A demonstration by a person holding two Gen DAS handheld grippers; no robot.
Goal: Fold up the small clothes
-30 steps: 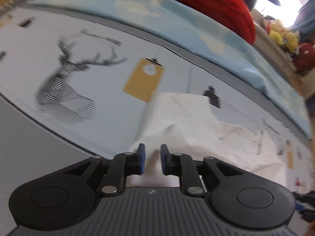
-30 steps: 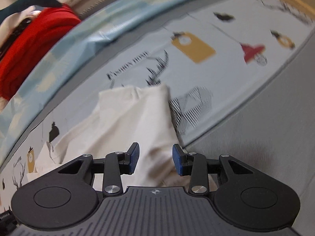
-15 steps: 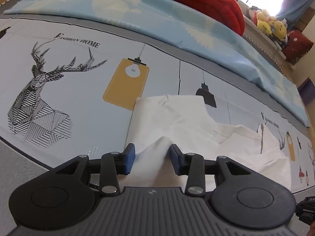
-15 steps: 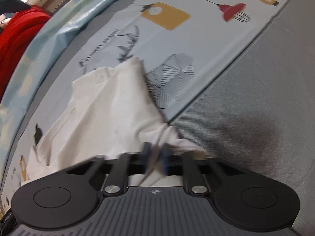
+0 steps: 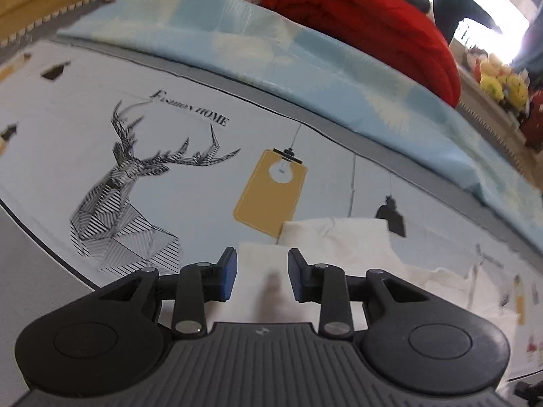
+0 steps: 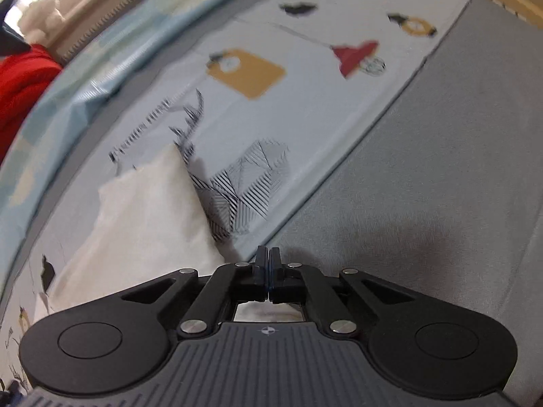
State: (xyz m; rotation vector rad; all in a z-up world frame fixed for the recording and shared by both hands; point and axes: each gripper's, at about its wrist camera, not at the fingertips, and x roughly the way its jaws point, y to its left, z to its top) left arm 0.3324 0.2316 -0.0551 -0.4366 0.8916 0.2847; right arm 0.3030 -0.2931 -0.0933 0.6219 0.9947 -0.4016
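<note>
Garment: we see a small white garment [image 5: 339, 237] lying on the printed bed sheet [image 5: 169, 203], near the sheet's grey border and beside the deer print [image 5: 125, 200]; part of it looks doubled over already.
Left claw [image 5: 261, 278]: released, blue pads spread apart, hovering right above the near edge of the cloth with nothing between them.
Right claw [image 6: 268, 271]: clenched, pads pressed flat together. White cloth shows in the gap behind them, so we judge a thin fold is pinched there, though the pinch itself is hidden.
Right view: the garment [image 6: 146, 210] rises to a peaked corner over the deer print, with blur on the edges.
Handling: we judge it light, thin and limp; it will sag and crease and slide easily on the sheet.
Hold points: we would take it at a hem or corner, both layers at once, one claw at each end of the same edge.
Background: red blanket [image 5: 366, 23] and pale blue cover [image 5: 305, 64] at the far side.
</note>
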